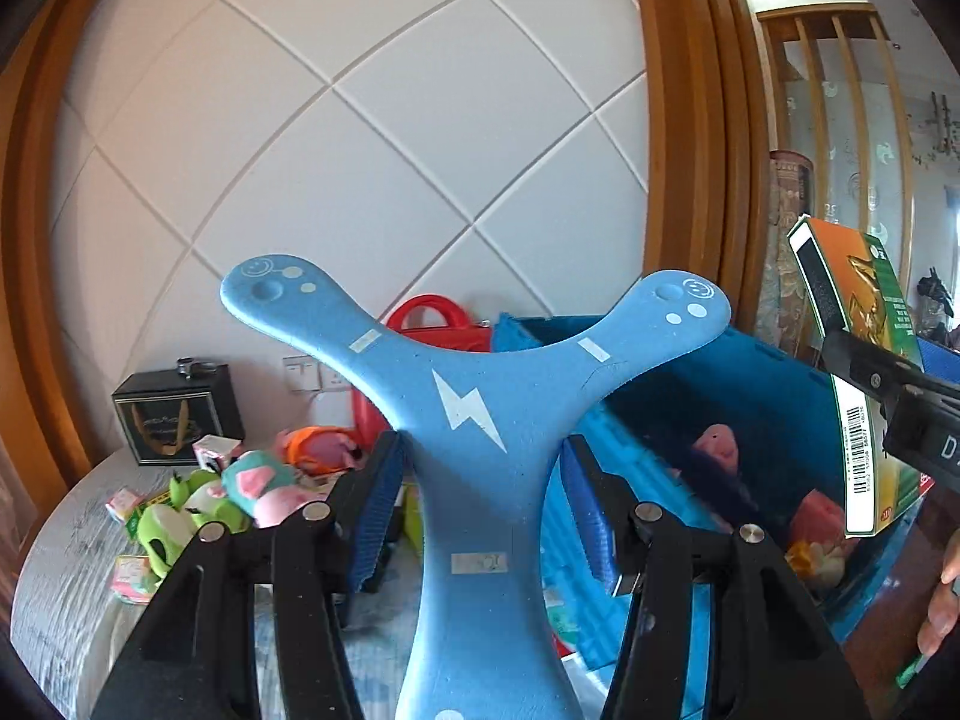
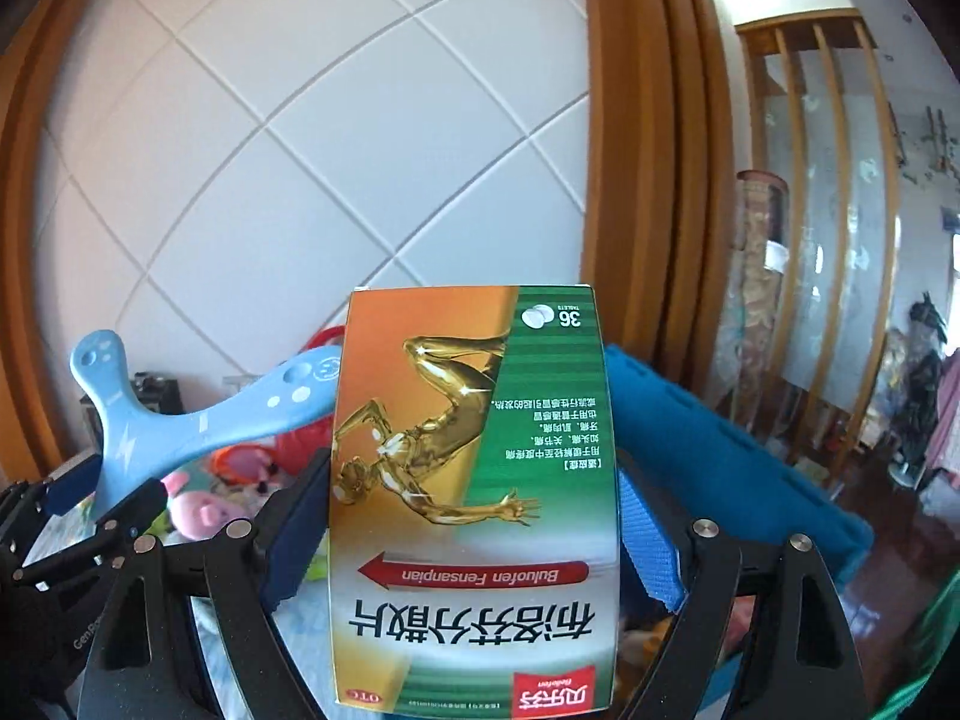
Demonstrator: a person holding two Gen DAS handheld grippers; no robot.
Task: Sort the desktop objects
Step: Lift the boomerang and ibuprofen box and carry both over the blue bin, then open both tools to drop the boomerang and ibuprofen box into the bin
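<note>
My left gripper (image 1: 480, 480) is shut on a light blue three-armed foam boomerang (image 1: 474, 396) with a white lightning bolt, held upright above the table; it also shows in the right wrist view (image 2: 156, 420). My right gripper (image 2: 474, 516) is shut on an orange and green medicine box (image 2: 474, 492), held upright and upside down above the blue bin (image 2: 750, 456). The same box (image 1: 864, 372) shows at the right edge of the left wrist view, over the blue bin (image 1: 690, 390), which holds a pink plush pig (image 1: 717, 444) and other small toys.
A pile of plush toys (image 1: 240, 492) and small cartons lies on the grey table (image 1: 66, 552) at the left. A black box (image 1: 177, 414) and a red basket (image 1: 432, 324) stand at the back by the tiled wall. A wooden door frame is on the right.
</note>
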